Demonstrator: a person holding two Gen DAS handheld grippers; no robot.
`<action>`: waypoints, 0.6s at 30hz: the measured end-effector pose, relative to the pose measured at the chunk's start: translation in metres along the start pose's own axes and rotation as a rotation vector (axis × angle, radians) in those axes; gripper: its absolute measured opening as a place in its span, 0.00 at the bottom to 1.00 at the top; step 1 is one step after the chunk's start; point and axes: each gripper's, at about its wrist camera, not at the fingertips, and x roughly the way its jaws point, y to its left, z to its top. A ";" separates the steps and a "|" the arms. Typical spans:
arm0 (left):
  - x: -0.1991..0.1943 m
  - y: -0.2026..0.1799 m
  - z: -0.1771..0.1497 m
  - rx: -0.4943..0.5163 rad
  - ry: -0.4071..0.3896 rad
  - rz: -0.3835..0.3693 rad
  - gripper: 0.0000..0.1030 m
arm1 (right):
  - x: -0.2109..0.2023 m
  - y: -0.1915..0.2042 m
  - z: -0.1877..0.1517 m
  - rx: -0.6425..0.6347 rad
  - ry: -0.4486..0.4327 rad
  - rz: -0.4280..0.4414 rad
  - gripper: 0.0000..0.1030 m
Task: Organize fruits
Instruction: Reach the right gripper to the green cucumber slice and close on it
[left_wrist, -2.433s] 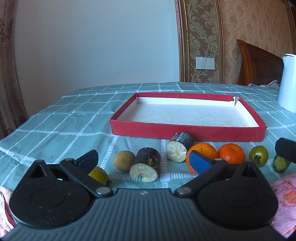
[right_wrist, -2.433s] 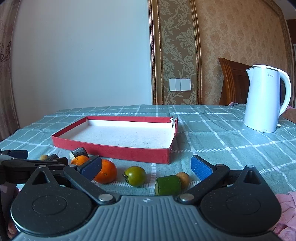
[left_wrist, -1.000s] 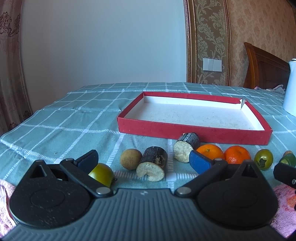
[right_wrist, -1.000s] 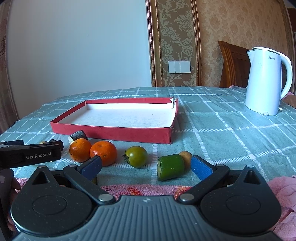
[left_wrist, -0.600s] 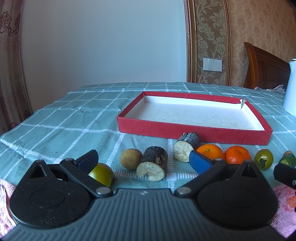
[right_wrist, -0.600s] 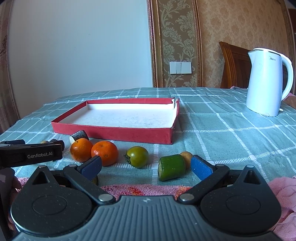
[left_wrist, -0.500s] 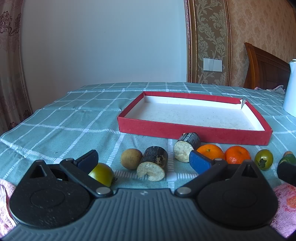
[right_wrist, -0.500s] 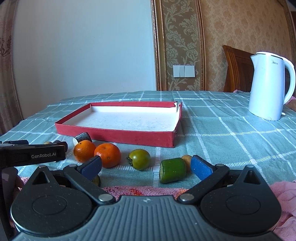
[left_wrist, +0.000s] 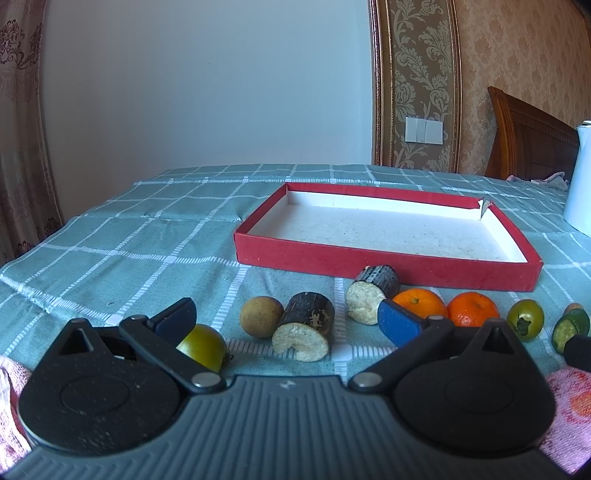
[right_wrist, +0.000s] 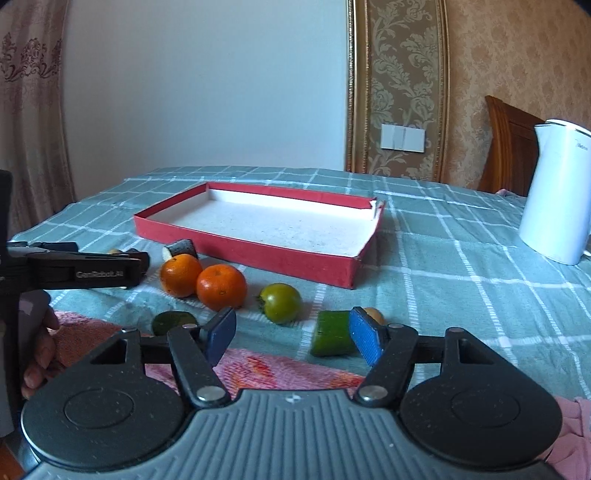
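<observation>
Fruits lined along the tablecloth's (left_wrist: 110, 254) near edge, before the empty red tray (left_wrist: 384, 258). Left gripper (left_wrist: 284, 319) spread wide, grasping nothing. Right gripper (right_wrist: 291, 332) just narrowed, unclenched, nothing between its pads; green cylinder (right_wrist: 332, 334) beside right pad.

Your left black two-finger gripper with blue pads (left_wrist: 286, 317) points slightly downward with its jaws spread wide and nothing pressed between the pads. Your right black two-finger gripper with blue pads (right_wrist: 291, 338) has just been closing its jaws (they stand partway apart, gripping nothing). Your bare left hand (right_wrist: 35, 347) wraps the left gripper's handle.
</observation>
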 end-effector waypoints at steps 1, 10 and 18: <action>0.000 0.000 0.000 -0.002 0.000 0.003 1.00 | 0.001 0.004 0.001 -0.002 0.003 0.020 0.66; 0.000 0.003 0.001 -0.034 0.001 0.019 1.00 | 0.023 0.045 0.006 -0.059 0.061 0.095 0.62; -0.001 0.005 0.001 -0.039 -0.001 0.012 1.00 | 0.034 0.053 0.006 -0.049 0.085 0.131 0.57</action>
